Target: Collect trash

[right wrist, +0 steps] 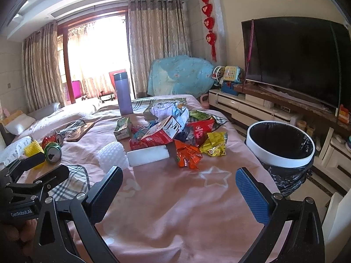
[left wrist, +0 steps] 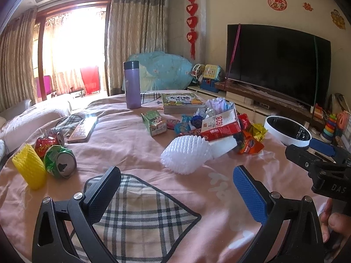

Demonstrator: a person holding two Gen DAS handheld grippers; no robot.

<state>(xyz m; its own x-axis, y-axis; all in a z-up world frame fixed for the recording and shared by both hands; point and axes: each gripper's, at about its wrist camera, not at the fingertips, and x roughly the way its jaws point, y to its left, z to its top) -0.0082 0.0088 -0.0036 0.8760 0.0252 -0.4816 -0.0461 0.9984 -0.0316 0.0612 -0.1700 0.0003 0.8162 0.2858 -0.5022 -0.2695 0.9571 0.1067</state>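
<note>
Trash lies on a pink-covered table. A white foam net sits just ahead of my open, empty left gripper. A yellow foam net, a crushed green can and a red can lie at the left. A pile of wrappers with a red carton, an orange wrapper and a yellow wrapper sits ahead of my open, empty right gripper. A white-rimmed bin with a black liner stands off the table's right edge.
A purple flask, a book, a phone and a green juice box are on the table. A plaid cloth lies under the left gripper. A TV on a low cabinet stands at the right.
</note>
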